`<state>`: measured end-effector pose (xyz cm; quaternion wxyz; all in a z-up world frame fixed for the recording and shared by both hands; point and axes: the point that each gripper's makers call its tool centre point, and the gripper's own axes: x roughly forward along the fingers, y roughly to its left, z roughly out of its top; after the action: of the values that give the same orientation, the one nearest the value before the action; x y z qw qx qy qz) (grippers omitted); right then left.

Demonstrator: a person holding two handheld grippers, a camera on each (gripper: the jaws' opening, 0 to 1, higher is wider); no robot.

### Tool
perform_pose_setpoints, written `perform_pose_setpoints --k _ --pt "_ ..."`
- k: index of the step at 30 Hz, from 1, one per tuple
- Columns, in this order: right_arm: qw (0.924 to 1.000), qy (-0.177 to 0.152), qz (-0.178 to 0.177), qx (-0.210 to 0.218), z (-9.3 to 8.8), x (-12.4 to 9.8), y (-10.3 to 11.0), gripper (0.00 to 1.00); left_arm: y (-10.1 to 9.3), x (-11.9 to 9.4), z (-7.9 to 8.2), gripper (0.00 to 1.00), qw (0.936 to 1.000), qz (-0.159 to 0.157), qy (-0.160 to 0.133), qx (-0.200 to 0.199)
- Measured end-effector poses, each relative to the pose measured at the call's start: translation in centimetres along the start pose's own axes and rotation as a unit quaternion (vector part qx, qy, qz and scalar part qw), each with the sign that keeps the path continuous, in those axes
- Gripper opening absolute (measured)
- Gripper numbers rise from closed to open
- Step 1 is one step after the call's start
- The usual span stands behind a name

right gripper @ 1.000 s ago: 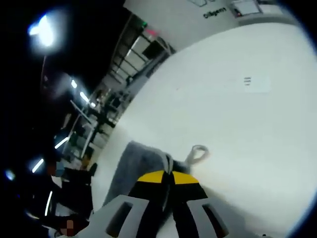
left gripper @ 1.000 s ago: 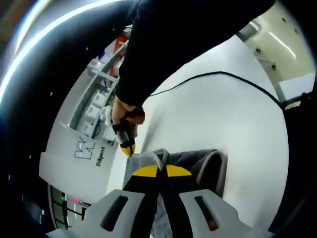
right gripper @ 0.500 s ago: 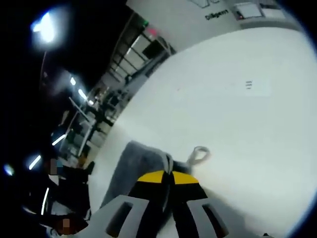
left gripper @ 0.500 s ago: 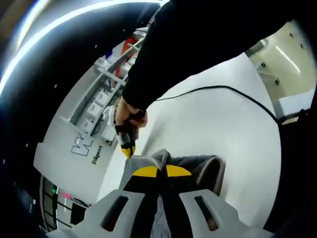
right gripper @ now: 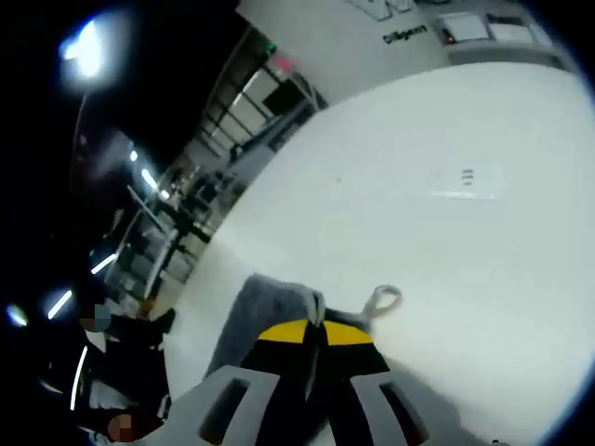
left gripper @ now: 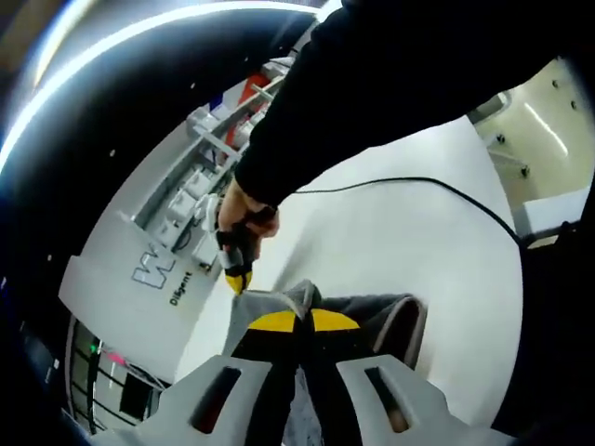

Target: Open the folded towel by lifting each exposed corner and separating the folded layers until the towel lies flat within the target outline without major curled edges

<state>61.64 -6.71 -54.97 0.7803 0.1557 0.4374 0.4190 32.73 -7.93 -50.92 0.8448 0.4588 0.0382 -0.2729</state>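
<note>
Between the jaws of my left hand-held gripper point(left gripper: 299, 327) sits an edge of the grey towel point(left gripper: 372, 311), pinched tight, the rest draping down toward the white surface point(left gripper: 409, 232). My right hand-held gripper point(right gripper: 314, 336) is likewise closed on another edge of the towel, a small hanging loop point(right gripper: 381, 299) dangling beside it. I hold the 2 corners raised and apart so the folded layers can fall open. A black cable point(left gripper: 418, 184) crosses the surface. Any target outline is, I think, too faint to make out.
</note>
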Motion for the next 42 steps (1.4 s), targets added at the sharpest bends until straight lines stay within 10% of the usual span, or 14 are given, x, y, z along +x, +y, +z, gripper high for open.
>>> perform_pose_setpoints --k 42 --pt "0.997 0.018 -0.068 -0.032 -0.8 0.8 8.3 0.0 6.0 -5.2 -4.3 0.0 0.993 0.055 -0.035 -0.098"
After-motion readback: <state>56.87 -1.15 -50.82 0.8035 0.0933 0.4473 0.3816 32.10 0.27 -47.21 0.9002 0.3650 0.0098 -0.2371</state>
